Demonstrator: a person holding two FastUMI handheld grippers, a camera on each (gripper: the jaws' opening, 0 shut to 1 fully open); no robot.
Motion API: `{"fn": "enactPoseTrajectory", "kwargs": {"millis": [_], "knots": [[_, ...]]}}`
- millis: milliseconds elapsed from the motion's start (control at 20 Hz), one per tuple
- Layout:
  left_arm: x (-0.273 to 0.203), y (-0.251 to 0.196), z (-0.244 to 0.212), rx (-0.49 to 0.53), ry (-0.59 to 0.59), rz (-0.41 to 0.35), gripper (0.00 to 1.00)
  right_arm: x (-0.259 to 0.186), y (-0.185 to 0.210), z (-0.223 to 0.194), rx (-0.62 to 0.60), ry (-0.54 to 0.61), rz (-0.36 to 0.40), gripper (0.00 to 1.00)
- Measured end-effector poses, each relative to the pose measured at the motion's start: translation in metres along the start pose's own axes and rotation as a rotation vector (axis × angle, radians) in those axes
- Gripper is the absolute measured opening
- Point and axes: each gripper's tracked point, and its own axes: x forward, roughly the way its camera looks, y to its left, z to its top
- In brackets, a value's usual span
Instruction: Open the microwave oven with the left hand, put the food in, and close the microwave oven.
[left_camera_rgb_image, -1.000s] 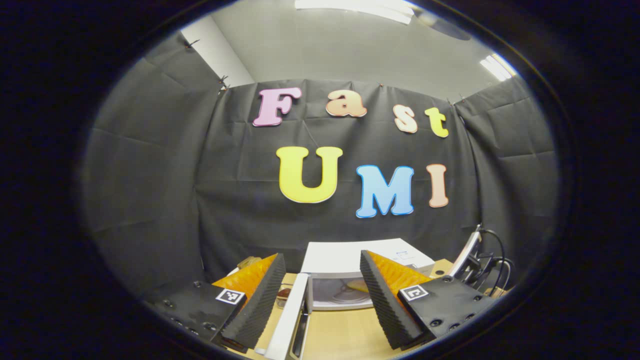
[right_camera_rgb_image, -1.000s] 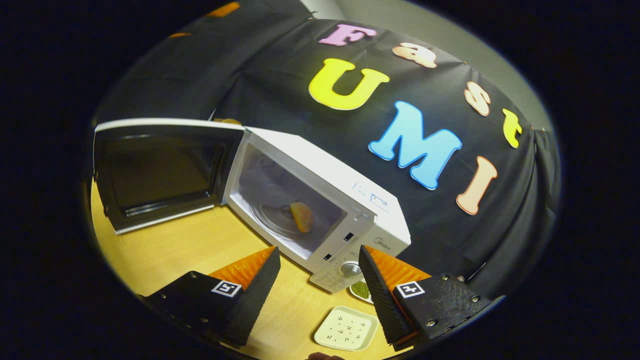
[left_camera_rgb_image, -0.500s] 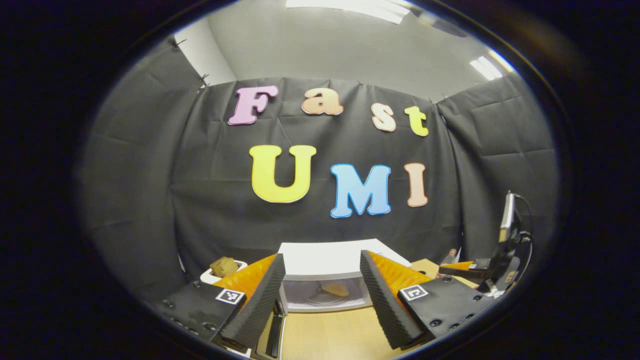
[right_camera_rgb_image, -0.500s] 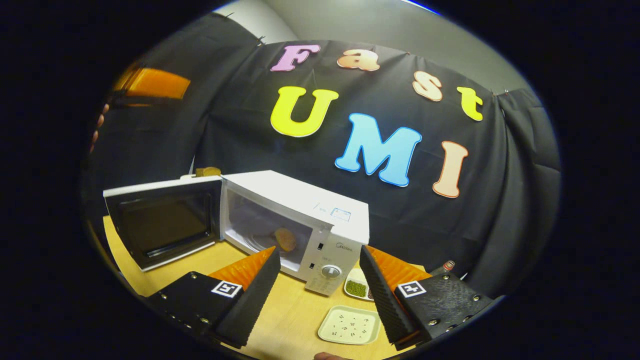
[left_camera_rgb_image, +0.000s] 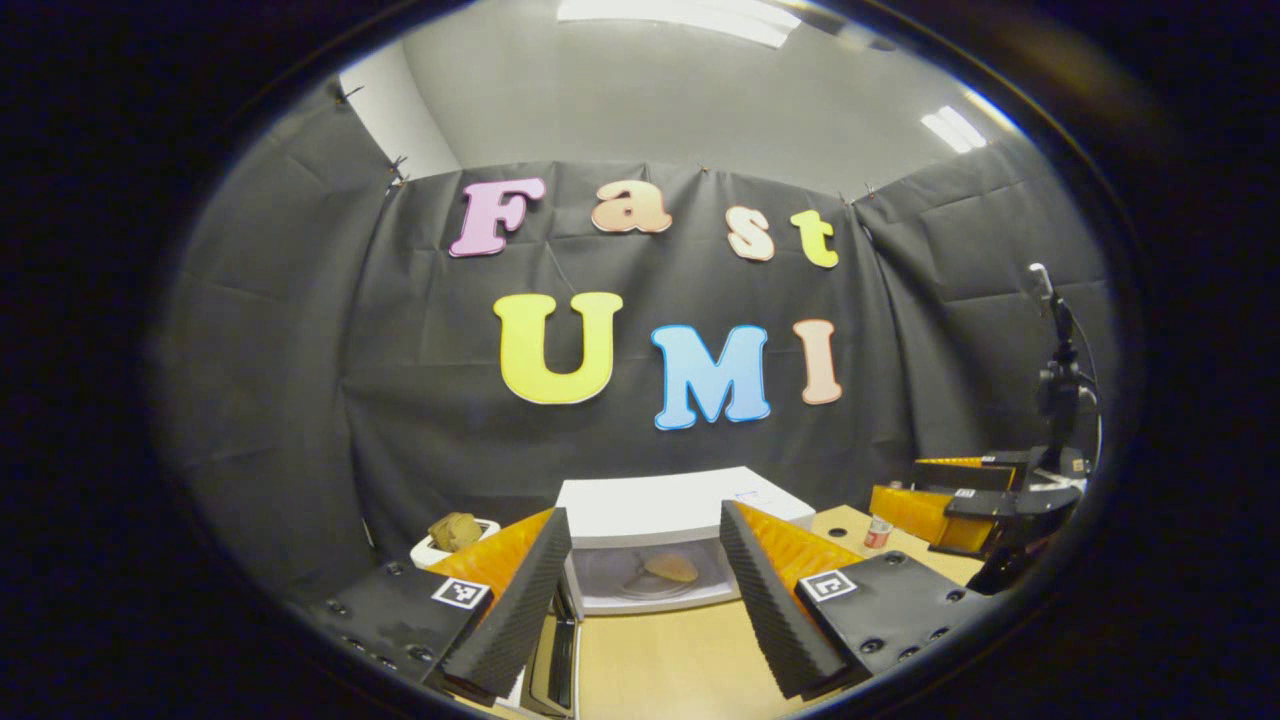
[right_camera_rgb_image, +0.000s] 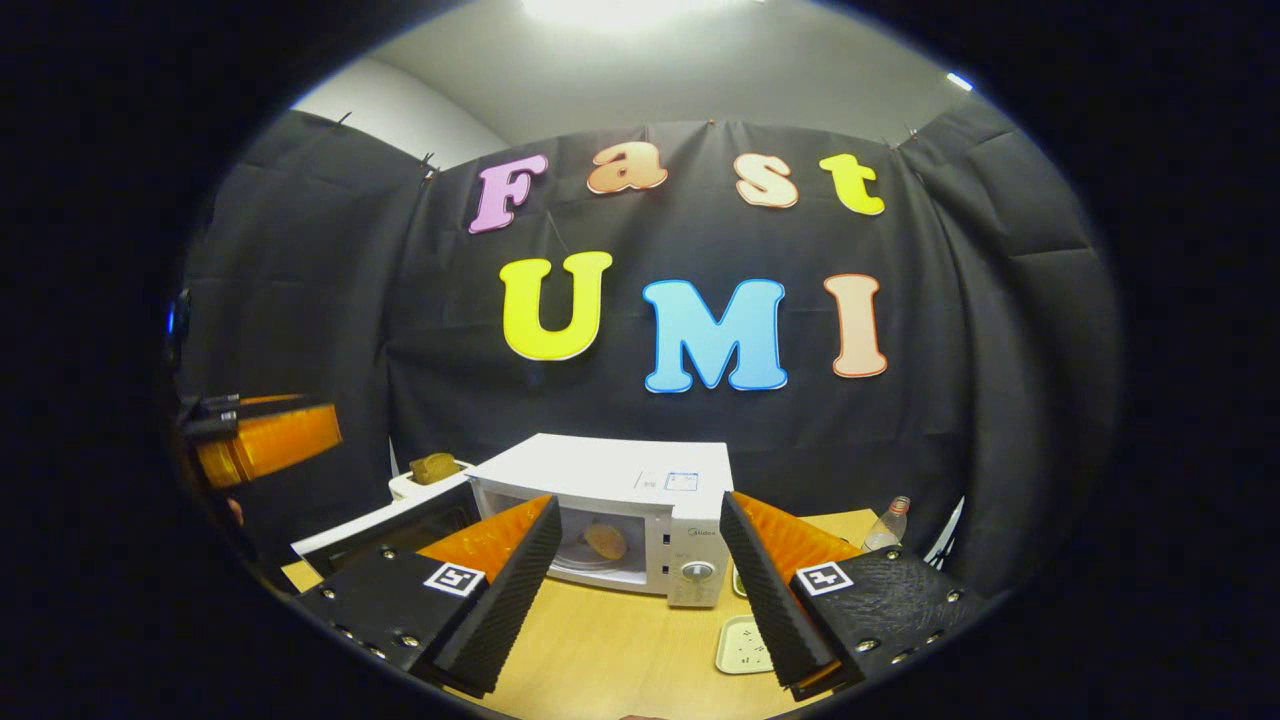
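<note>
The white microwave (left_camera_rgb_image: 660, 505) (right_camera_rgb_image: 612, 478) stands on the wooden table with its door (left_camera_rgb_image: 556, 650) (right_camera_rgb_image: 395, 525) swung open to the left. A golden piece of food (left_camera_rgb_image: 671, 568) (right_camera_rgb_image: 605, 541) lies on the glass turntable inside. My left gripper (left_camera_rgb_image: 645, 600) is held back from the cavity, open, with nothing between its fingers; in the right gripper view it hangs at the far left (right_camera_rgb_image: 265, 440). My right gripper (right_camera_rgb_image: 640, 590) is also open with nothing in it, back from the microwave's front; the left gripper view has it at the far right (left_camera_rgb_image: 965, 495).
A white toaster with bread (left_camera_rgb_image: 455, 530) (right_camera_rgb_image: 432, 468) sits behind the door at the left. A small bottle (left_camera_rgb_image: 878, 532) (right_camera_rgb_image: 890, 520) stands right of the microwave. A pale square plate (right_camera_rgb_image: 745, 645) lies on the table (right_camera_rgb_image: 620, 660) in front of the dial.
Both grippers have drawn back from the microwave, which now looks smaller. The right gripper view has levelled out and swung to face the microwave's front. The food stays inside and the door stays open.
</note>
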Motion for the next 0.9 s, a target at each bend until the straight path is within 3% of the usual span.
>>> {"fn": "enactPoseTrajectory", "kwargs": {"millis": [200,400,500,600,650,900], "knots": [[-0.016,0.017,-0.003,-0.014,0.004,-0.035,0.94,-0.020,0.015,0.020,-0.012,-0.069,-0.058,0.97],[-0.030,0.034,-0.007,-0.010,0.017,-0.065,0.99,-0.034,0.039,0.006,-0.009,-0.045,-0.052,0.97],[-0.037,0.039,-0.012,-0.019,0.025,-0.081,0.92,-0.039,0.045,-0.003,-0.015,-0.043,-0.054,0.97],[-0.046,0.068,-0.027,-0.002,0.058,-0.018,0.34,-0.041,0.047,-0.002,-0.021,-0.045,-0.063,0.97],[-0.051,0.070,-0.034,-0.019,0.071,-0.027,0.05,-0.043,0.049,0.001,-0.020,-0.047,-0.064,0.97],[-0.073,0.121,-0.091,-0.056,0.175,0.062,0.07,-0.046,0.054,0.004,-0.038,-0.055,-0.064,0.97]]}}
